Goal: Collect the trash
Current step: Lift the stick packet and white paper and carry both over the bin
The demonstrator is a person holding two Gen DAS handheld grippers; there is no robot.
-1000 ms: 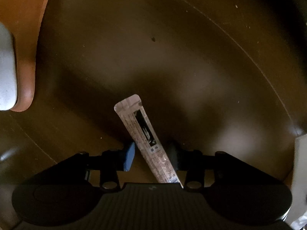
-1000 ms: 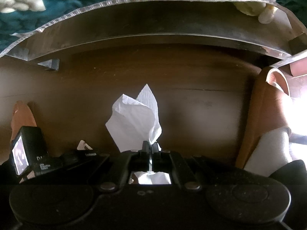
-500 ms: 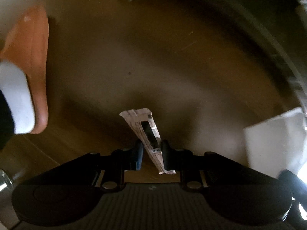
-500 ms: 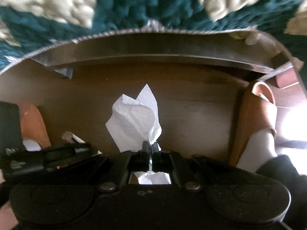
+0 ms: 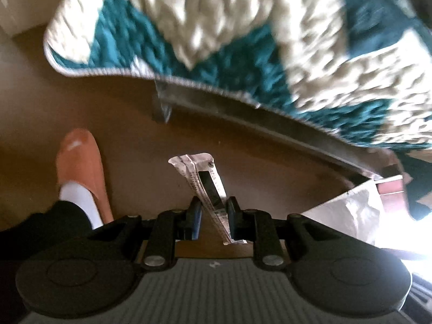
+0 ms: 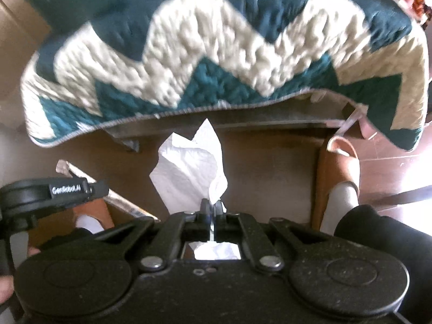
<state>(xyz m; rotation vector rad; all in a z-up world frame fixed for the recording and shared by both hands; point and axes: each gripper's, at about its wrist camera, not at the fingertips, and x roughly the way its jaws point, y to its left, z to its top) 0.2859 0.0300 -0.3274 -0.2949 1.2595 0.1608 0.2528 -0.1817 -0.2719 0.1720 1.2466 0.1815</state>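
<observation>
My left gripper (image 5: 212,220) is squeezed nearly shut on a long thin wrapper (image 5: 205,186). The wrapper sticks out past the fingers and leans to one side. My right gripper (image 6: 212,210) is closed all the way on a white tissue (image 6: 189,170). The tissue puffs up in front of the fingers, and a bit pokes out behind them too.

Both bits of trash are up off the brown floor (image 5: 270,167). Under me are my orange slippers (image 5: 81,162), and ahead is a blue and white quilt (image 6: 216,54) hanging over a bed edge. A white bag (image 5: 348,210) shows at the right of the left view. I think it may be for the trash, but I cannot be sure.

I think the job now is to carry both bits to the bin. I should keep squeezing. The wrapper is slanted, so it could slip if I swing fast. The tissue is light and floppy, so I should not brush it on the quilt.
</observation>
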